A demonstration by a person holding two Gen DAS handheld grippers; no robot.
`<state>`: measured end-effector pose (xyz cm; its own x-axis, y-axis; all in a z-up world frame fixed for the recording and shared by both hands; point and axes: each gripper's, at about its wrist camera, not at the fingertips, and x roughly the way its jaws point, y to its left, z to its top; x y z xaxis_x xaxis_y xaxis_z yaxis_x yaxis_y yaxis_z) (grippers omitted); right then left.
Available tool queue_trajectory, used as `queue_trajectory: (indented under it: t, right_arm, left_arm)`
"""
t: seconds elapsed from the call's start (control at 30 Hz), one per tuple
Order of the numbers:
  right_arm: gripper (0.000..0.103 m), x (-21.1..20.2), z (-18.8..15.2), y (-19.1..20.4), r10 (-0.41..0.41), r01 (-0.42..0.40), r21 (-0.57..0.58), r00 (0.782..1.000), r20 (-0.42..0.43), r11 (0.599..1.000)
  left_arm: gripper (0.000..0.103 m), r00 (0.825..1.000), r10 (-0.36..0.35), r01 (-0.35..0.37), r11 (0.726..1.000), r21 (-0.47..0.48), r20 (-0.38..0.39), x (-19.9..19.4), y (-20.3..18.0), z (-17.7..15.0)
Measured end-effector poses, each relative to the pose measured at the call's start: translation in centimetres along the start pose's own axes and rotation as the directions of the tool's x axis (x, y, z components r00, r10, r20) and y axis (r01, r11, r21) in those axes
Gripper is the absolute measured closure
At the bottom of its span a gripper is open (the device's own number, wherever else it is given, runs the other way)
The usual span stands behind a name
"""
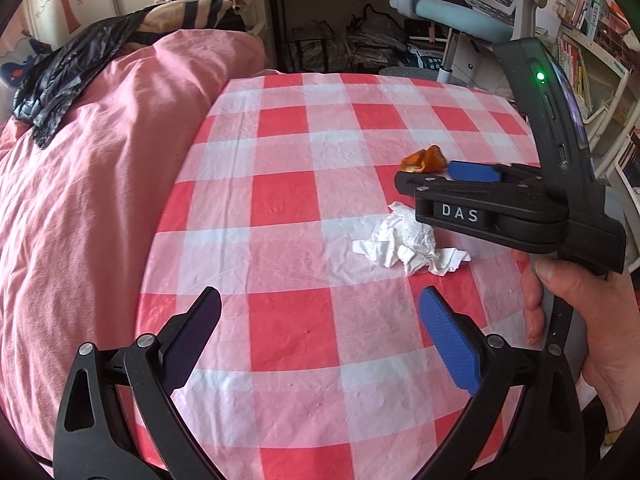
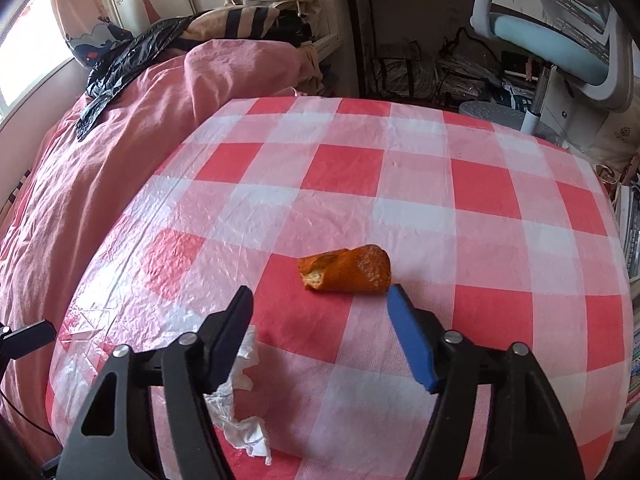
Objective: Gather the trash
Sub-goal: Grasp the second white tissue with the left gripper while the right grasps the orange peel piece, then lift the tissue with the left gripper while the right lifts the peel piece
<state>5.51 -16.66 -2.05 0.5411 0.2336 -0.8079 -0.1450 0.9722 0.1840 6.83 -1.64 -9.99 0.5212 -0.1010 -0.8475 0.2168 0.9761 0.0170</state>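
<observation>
Orange peel [image 2: 346,269] lies on the red-and-white checked tablecloth [image 2: 400,184], roughly mid-table, curled, pale inside showing at its left end. Right gripper [image 2: 320,304] points down at it from the near side, fingers parted with a clear gap; the blue pad [image 2: 412,340] tip sits just beside the peel's lower right edge, can't tell if it touches, black finger [image 2: 230,336] well to the left, nothing pinched between them. Peel is just ahead of the fingertips, not between them. Crumpled white tissue [image 2: 240,400] lies on the cloth under and behind the black finger, partly hidden by it. From the left wrist view the same tissue [image 1: 408,242] sits right of centre on the tablecloth [image 1: 280,184], with the peel [image 1: 424,159] further back, and the right gripper [image 1: 448,174] reaching in from the right above both, held by a hand [image 1: 576,312] on its handle; green light glows on the black device mounted on top. Left gripper [image 1: 320,312] hovers over bare cloth near the table's near edge, fingers spread wide, empty; its blue pad [image 1: 450,340] is near the tissue but apart. Left of the table a pink blanket [image 1: 80,200] is heaped, with a black plastic bag [image 1: 60,80] lying on top of it toward the back. Behind the table: a pale blue office chair [image 1: 448,4], dark clutter under a desk, bookshelves at far right.
</observation>
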Motion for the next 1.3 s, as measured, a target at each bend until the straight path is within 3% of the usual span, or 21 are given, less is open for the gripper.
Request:
queue_trajectory:
  t: [0.13,0.3,0.7,0.77,0.9,0.97,1.1,1.2,1.23,1.3]
  right_arm:
    - [0.066,-0.3,0.1,-1.0,0.009,-0.009,0.01,1.0,-0.005,1.0]
    - [0.071,-0.2,0.2,-1.2,0.012,-0.012,-0.003,1.0,-0.006,1.0]
    - [0.068,0.5,0.9,-0.3,-0.027,0.028,-0.081,1.0,0.007,0.996]
    - [0.065,0.6,1.0,-0.4,-0.02,0.02,-0.081,1.0,0.008,0.996]
    - [0.045,0.9,1.2,-0.1,-0.037,0.038,-0.101,0.999,0.012,0.994]
    - [0.042,1.0,1.2,-0.1,-0.044,0.046,-0.109,0.999,0.019,0.993]
    - [0.042,1.3,1.6,-0.5,-0.047,0.05,-0.097,0.998,0.032,0.994]
    - [0.044,1.4,1.8,-0.5,-0.064,0.068,-0.104,0.997,0.04,0.992]
    - [0.054,1.4,1.8,-0.4,-0.076,0.081,-0.115,0.996,0.042,0.99]
    - [0.058,1.3,1.9,-0.6,-0.071,0.075,-0.12,0.997,0.04,0.99]
  left_arm:
    - [0.007,1.0,-0.016,0.016,1.0,0.027,0.007,0.6,-1.1,0.1]
    - [0.007,1.0,-0.028,0.028,0.998,0.061,0.006,1.4,-2.3,0.1]
    - [0.007,1.0,-0.023,0.024,0.994,0.106,-0.006,4.5,-3.9,1.5]
    - [0.007,1.0,-0.025,0.026,0.994,0.104,-0.017,4.8,-3.9,1.6]
    - [0.007,0.999,-0.028,0.032,0.994,0.109,-0.036,5.5,-4.0,1.6]
    - [0.008,0.998,-0.032,0.037,0.993,0.114,-0.046,5.7,-4.1,1.6]
    - [0.025,0.996,-0.07,0.076,0.991,0.113,-0.05,5.9,-4.3,1.6]
    - [0.058,0.995,-0.09,0.095,0.986,0.134,-0.04,5.4,-4.6,1.7]
    - [0.074,0.995,-0.093,0.098,0.986,0.134,-0.042,5.3,-4.6,1.8]
    - [0.082,0.993,-0.107,0.113,0.987,0.118,-0.053,5.2,-4.2,1.9]
